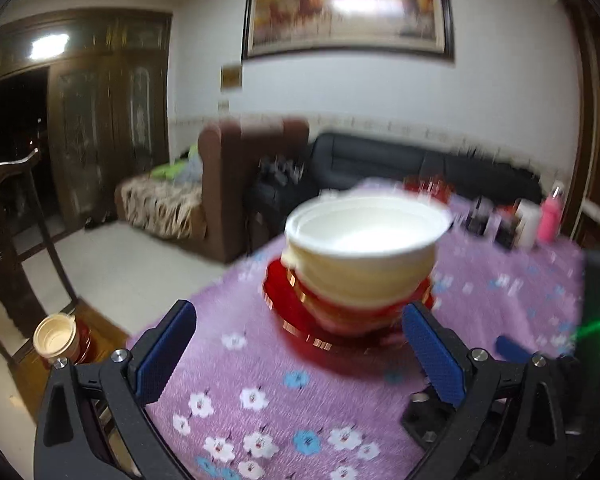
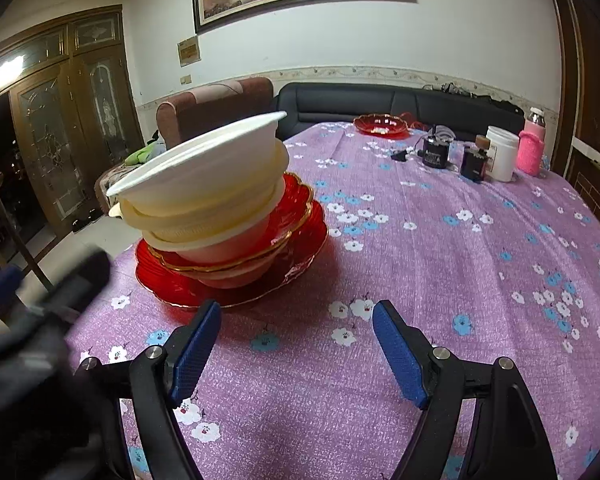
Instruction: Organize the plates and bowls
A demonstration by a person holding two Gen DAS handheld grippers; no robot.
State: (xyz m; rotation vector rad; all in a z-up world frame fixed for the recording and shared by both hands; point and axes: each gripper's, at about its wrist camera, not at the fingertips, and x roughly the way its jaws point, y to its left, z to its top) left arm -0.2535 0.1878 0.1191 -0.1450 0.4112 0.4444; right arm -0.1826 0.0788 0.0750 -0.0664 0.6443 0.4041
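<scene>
A leaning stack of white bowls [image 2: 204, 196] sits in red gold-rimmed plates [image 2: 300, 240] on the purple flowered tablecloth [image 2: 440, 260]. The same stack [image 1: 360, 256] shows blurred in the left wrist view on the red plates [image 1: 288, 308]. My left gripper [image 1: 298, 330] is open and empty, just in front of the plates. My right gripper [image 2: 296, 316] is open and empty, just right of and in front of the stack. Another red plate [image 2: 381, 124] lies at the table's far side. More bowls in red plates [image 1: 58, 338] sit on a chair to the left.
A black jar [image 2: 436, 152], a dark bottle [image 2: 476, 162], a white tub [image 2: 502, 154] and a pink-sleeved bottle [image 2: 532, 146] stand at the far right of the table. Sofas stand behind it. The left gripper's body [image 2: 40, 312] shows blurred at the left.
</scene>
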